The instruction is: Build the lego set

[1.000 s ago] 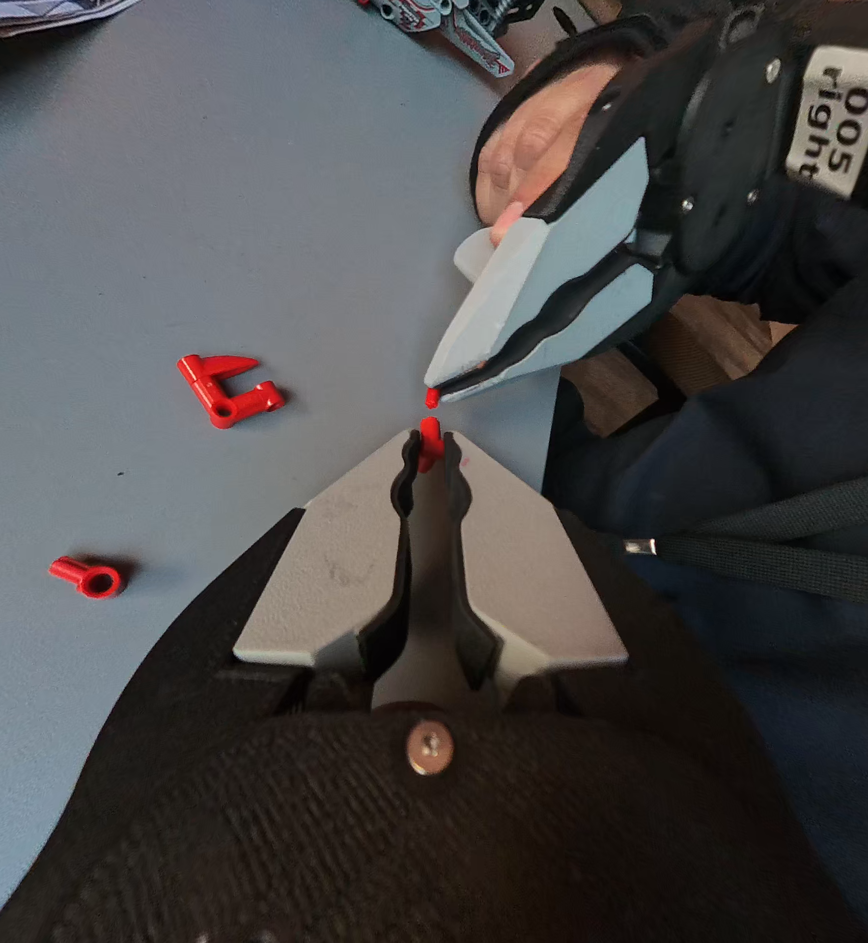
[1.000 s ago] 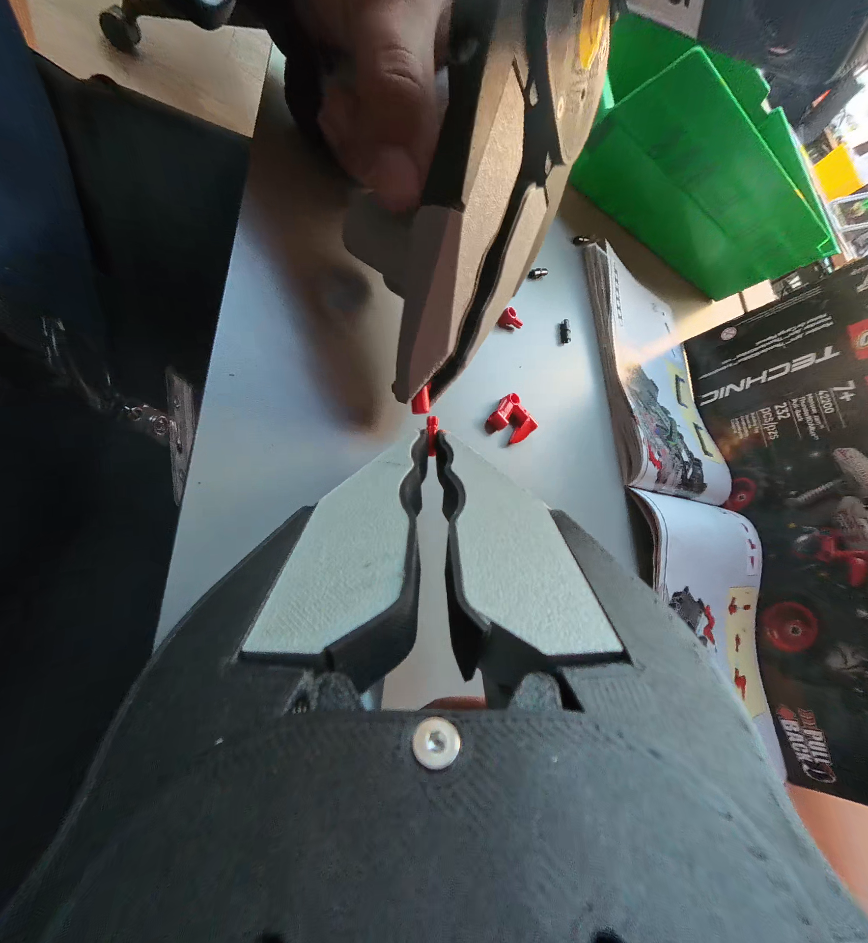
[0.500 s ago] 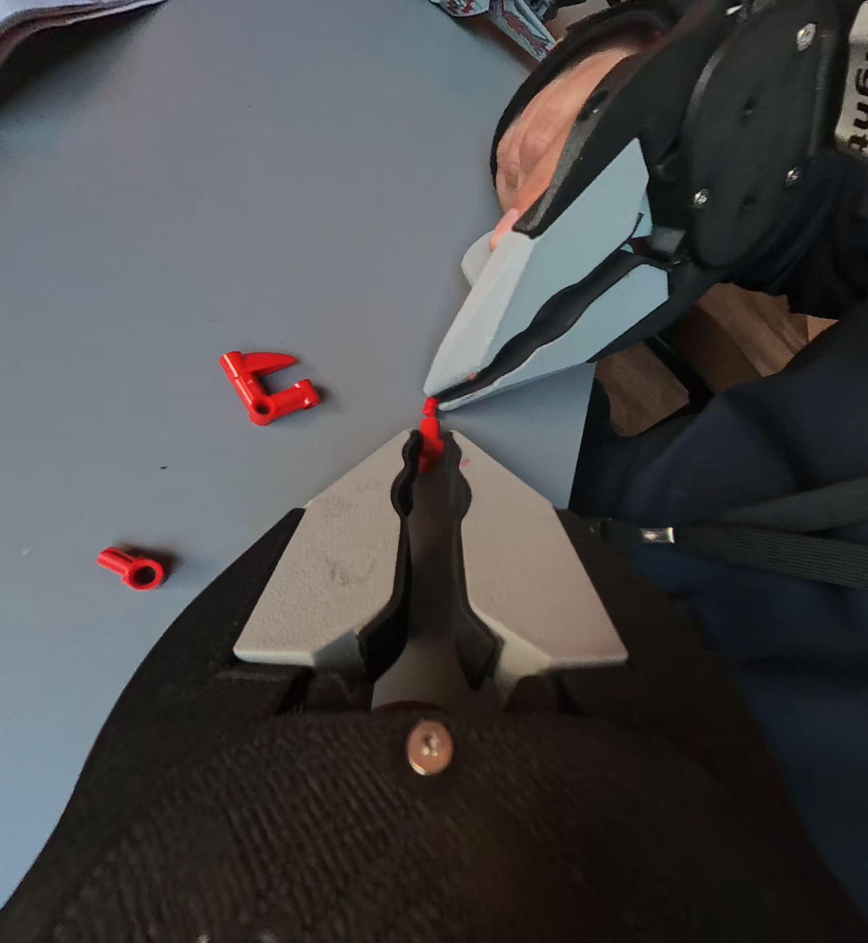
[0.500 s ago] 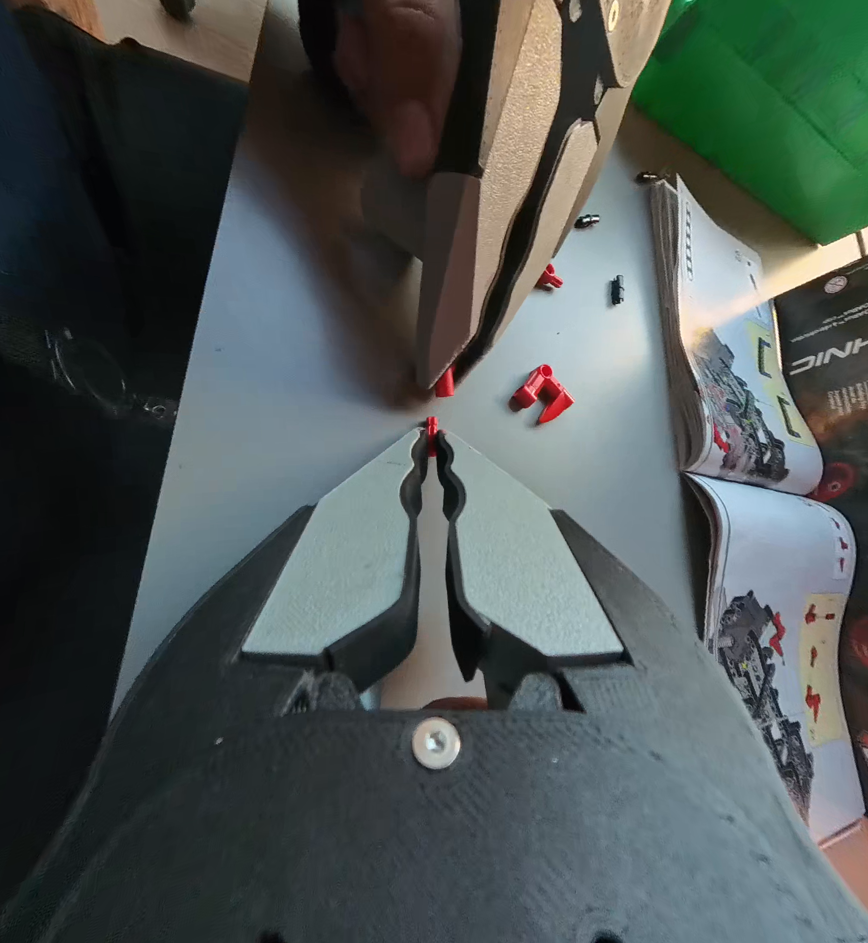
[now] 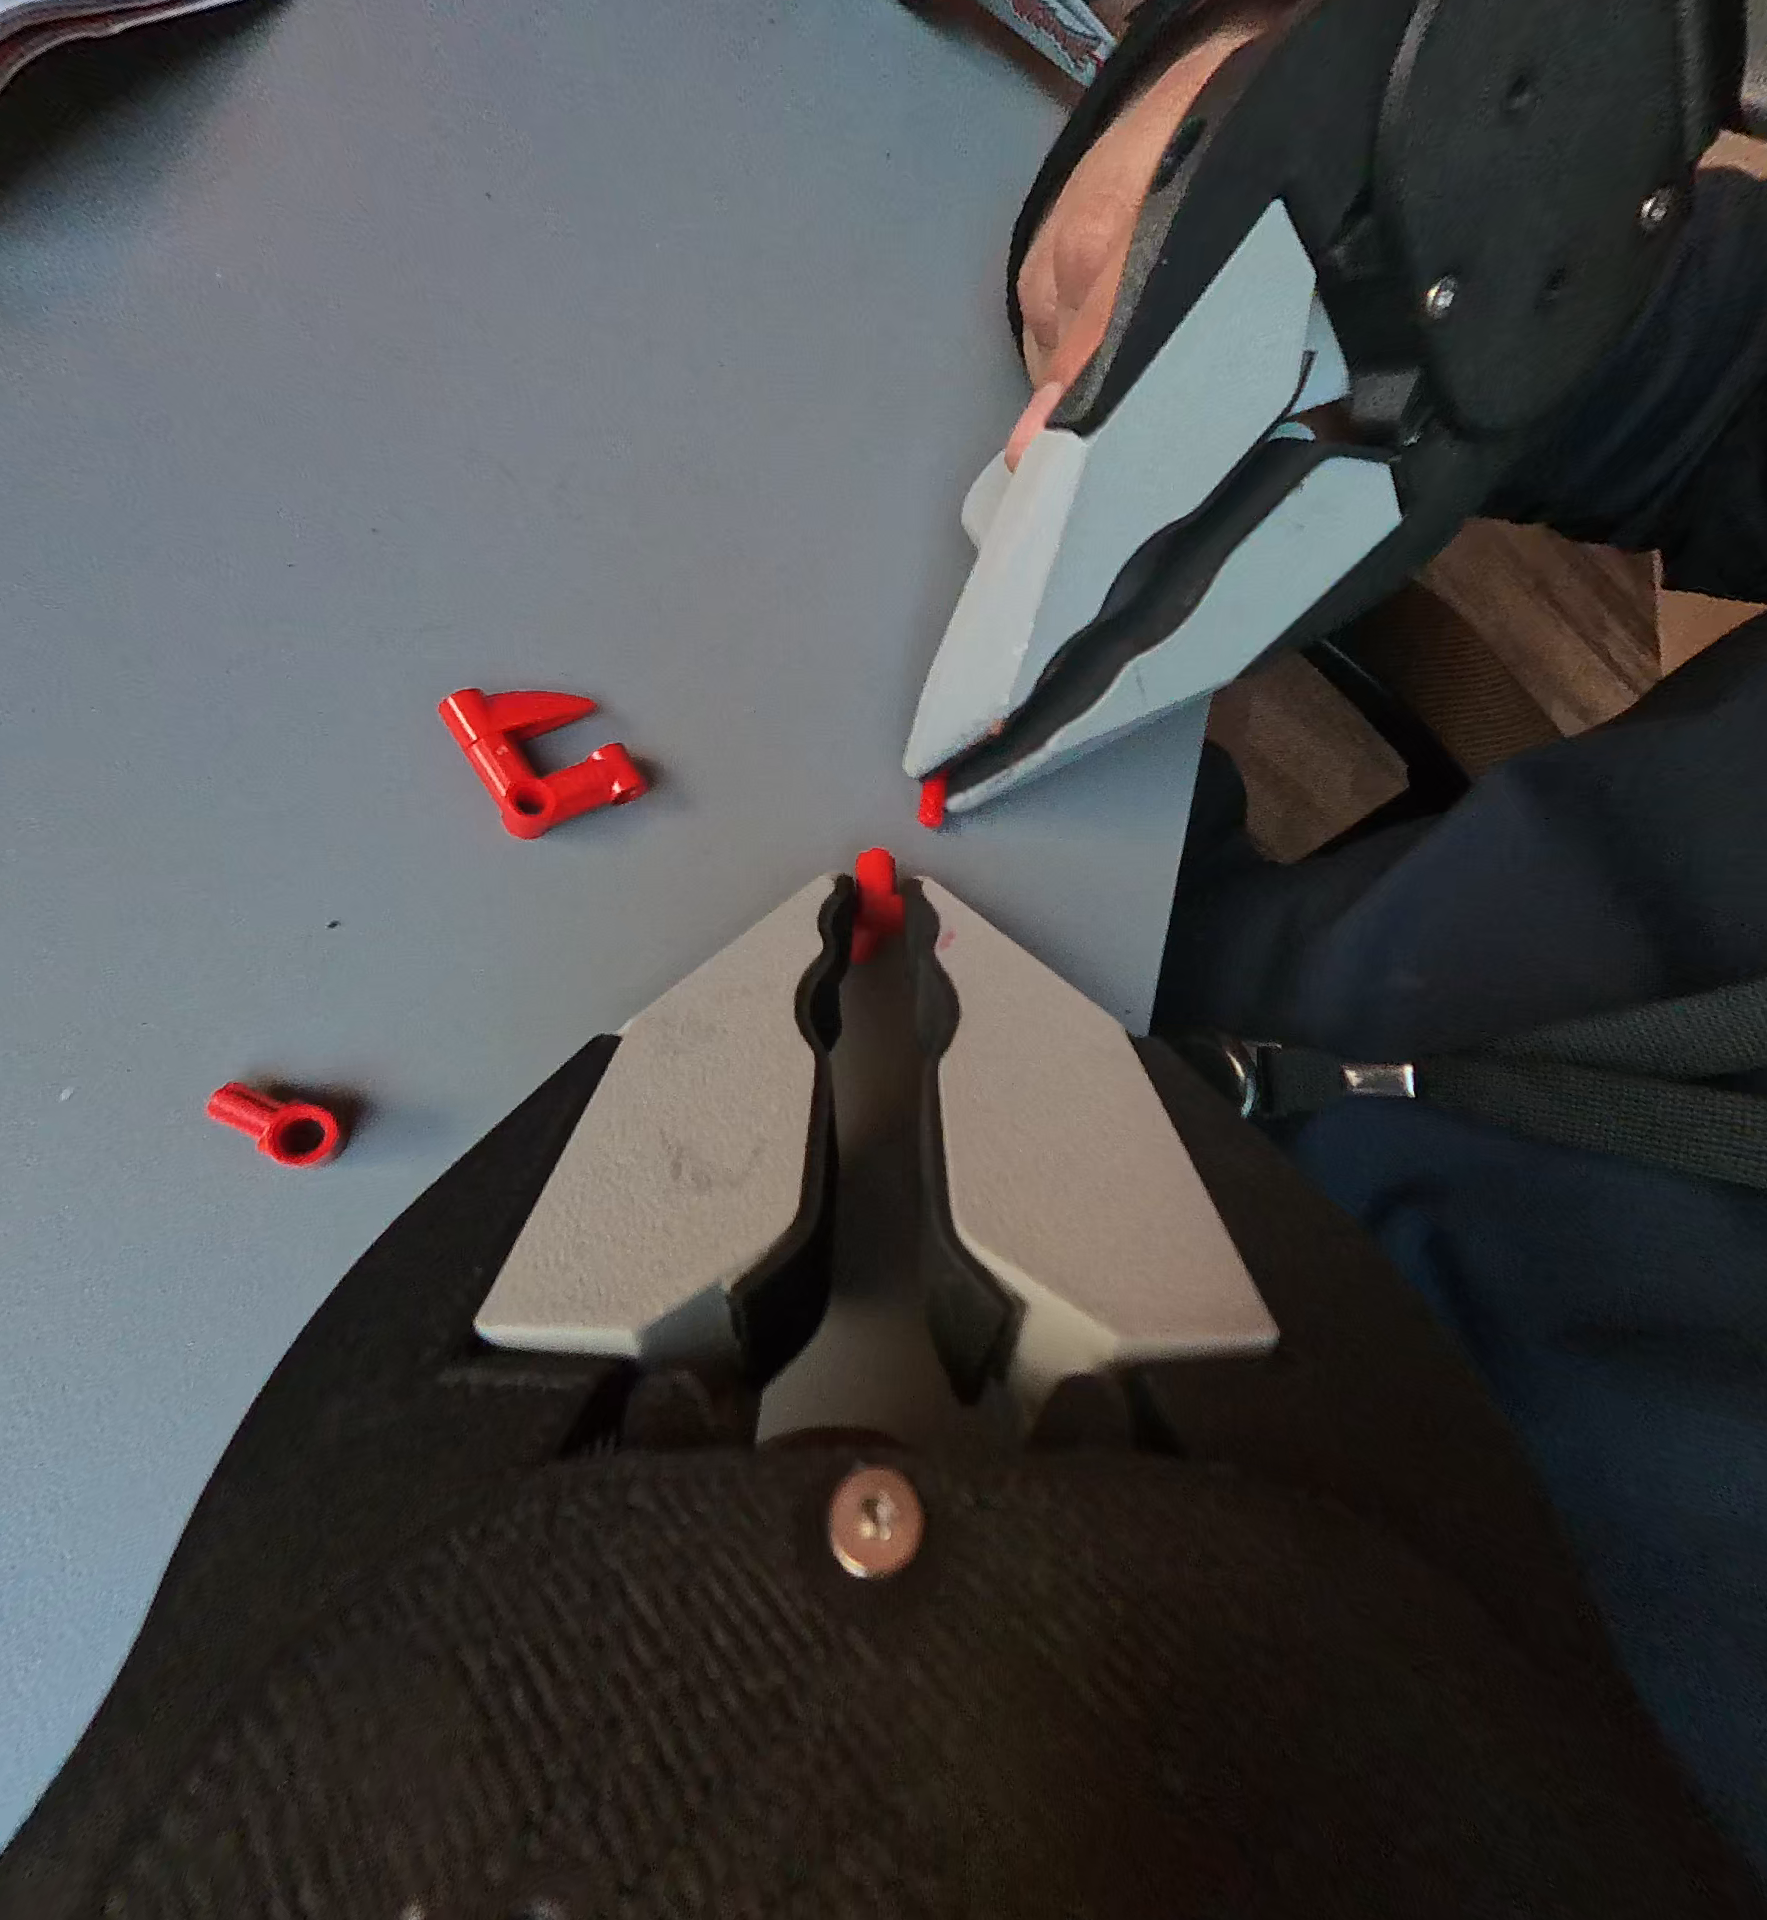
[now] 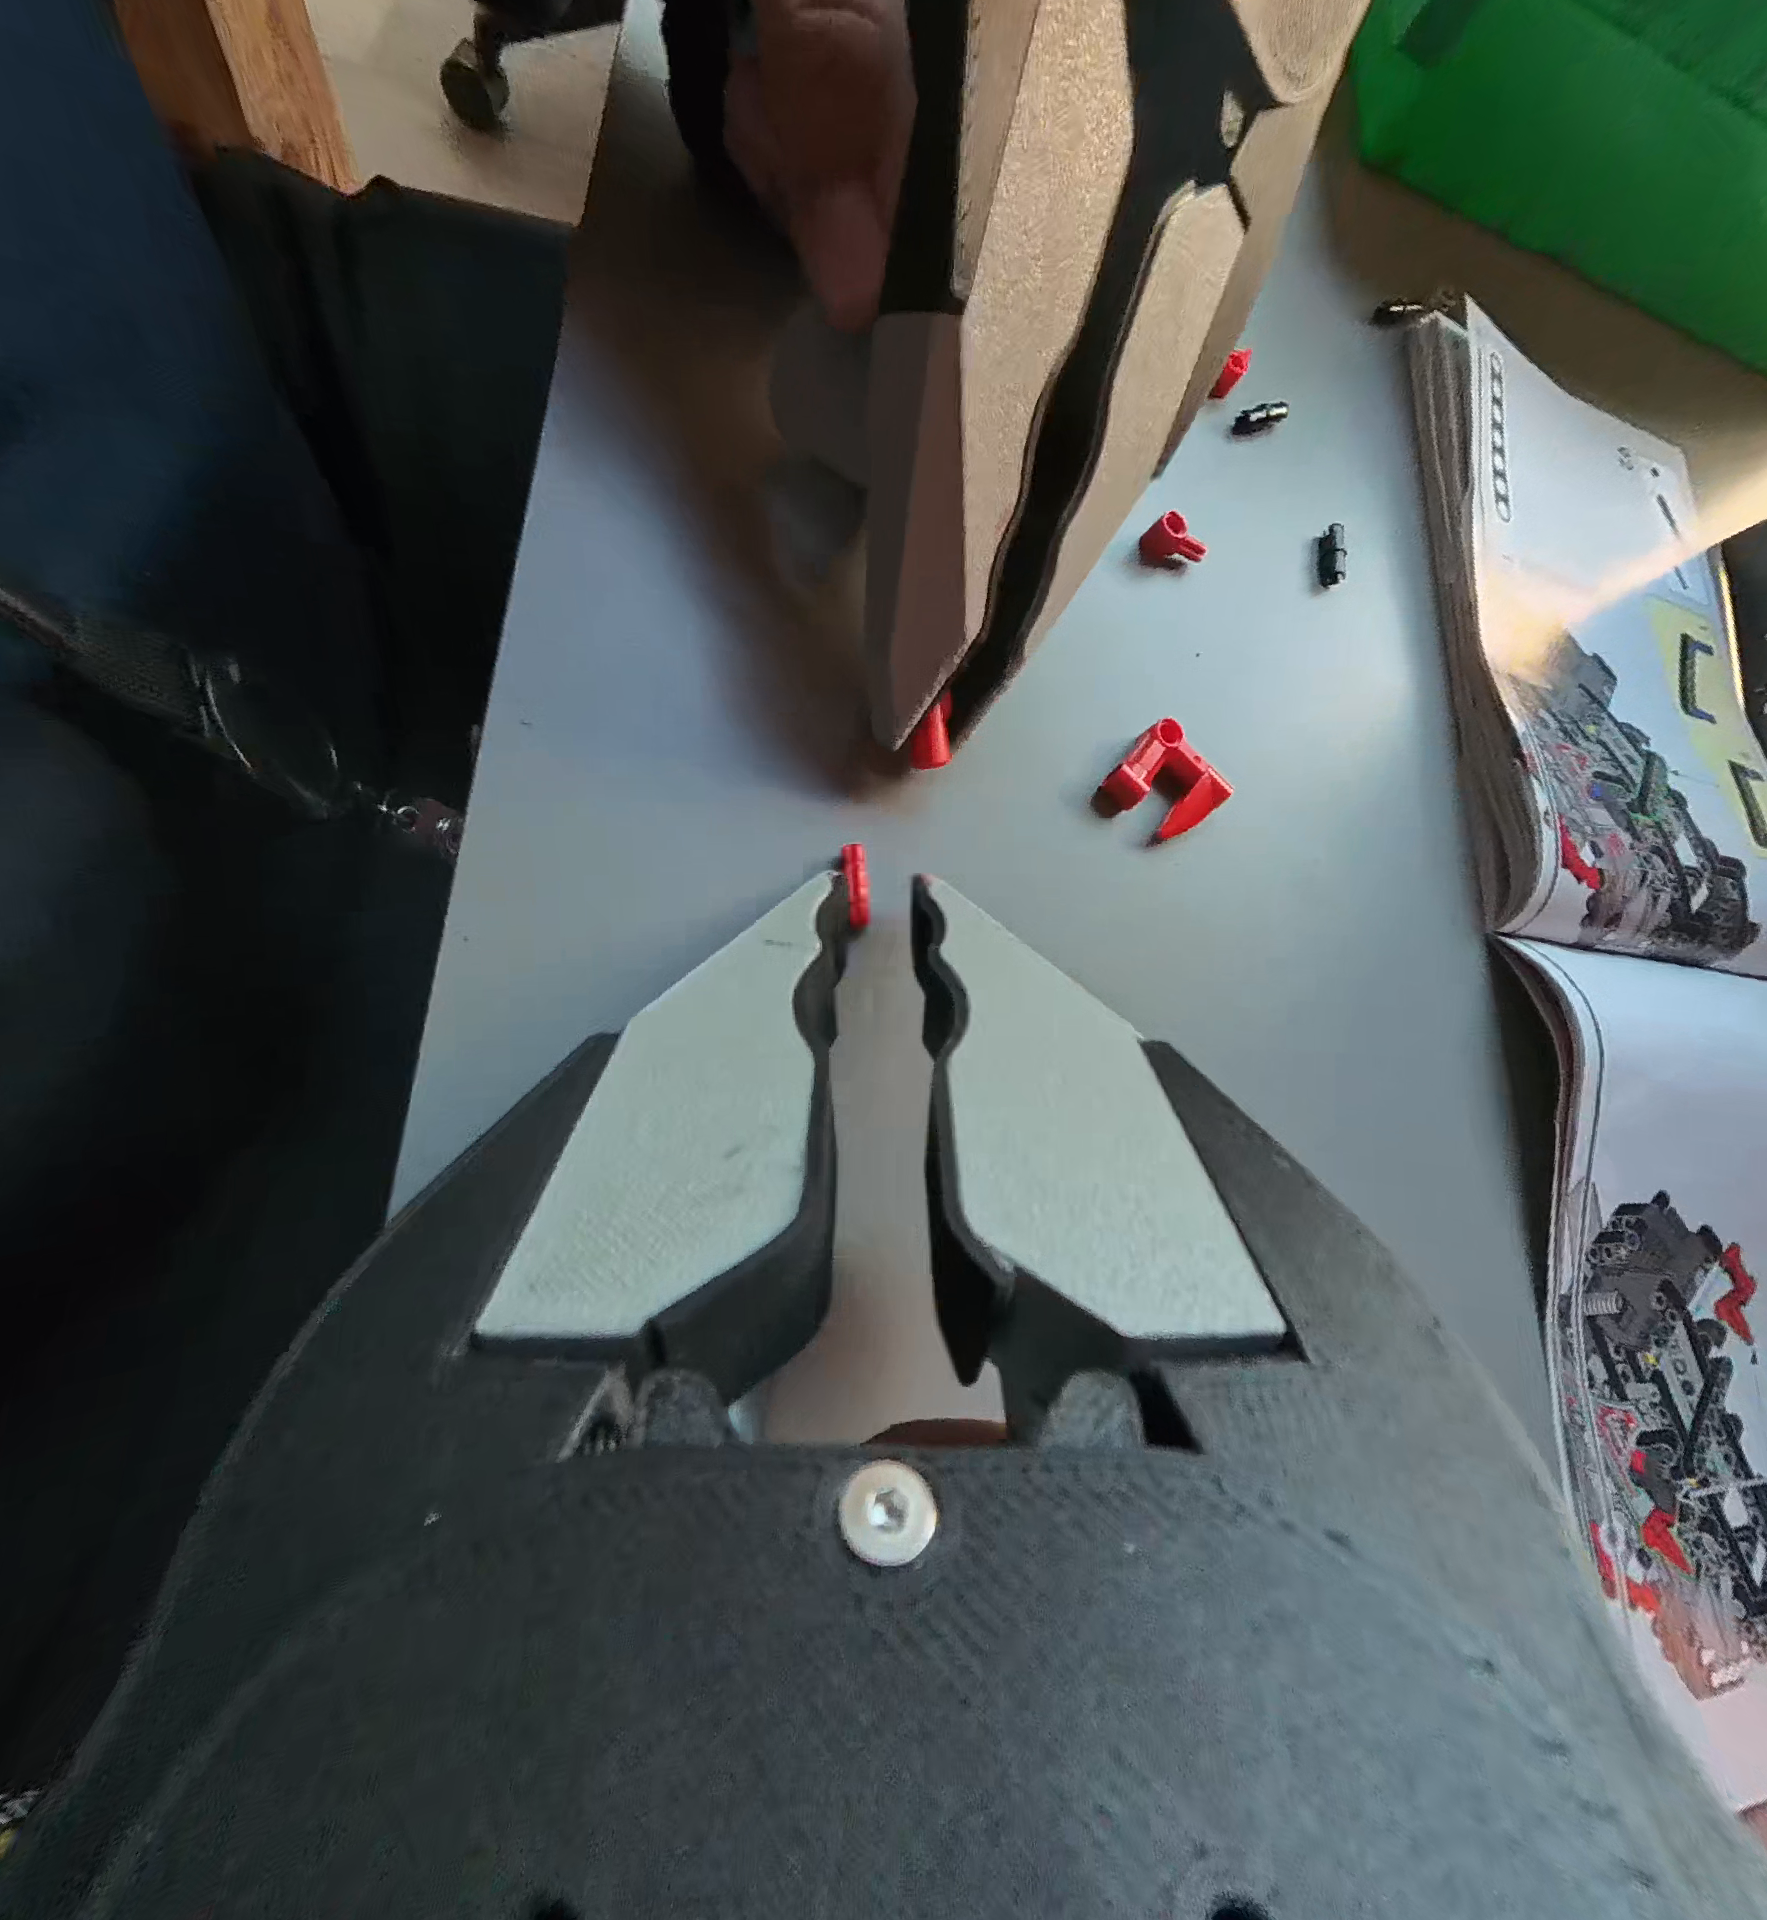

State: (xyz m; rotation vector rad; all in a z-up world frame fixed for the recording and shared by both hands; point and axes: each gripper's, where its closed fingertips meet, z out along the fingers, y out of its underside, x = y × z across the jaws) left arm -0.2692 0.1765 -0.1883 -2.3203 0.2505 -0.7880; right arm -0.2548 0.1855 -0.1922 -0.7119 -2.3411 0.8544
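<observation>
Presently the thin red pin (image 6: 855, 883) rests against one finger of the right tongs (image 6: 881, 883), whose jaws stand narrowly apart. The left tongs (image 5: 874, 883) pinch a red connector (image 5: 874, 902). Both hover near the red claw piece (image 5: 536, 758), toward the desk (image 5: 339, 416) edge. The right tongs should probably close firmly on the pin, line it up with the connector, then press straight.
</observation>
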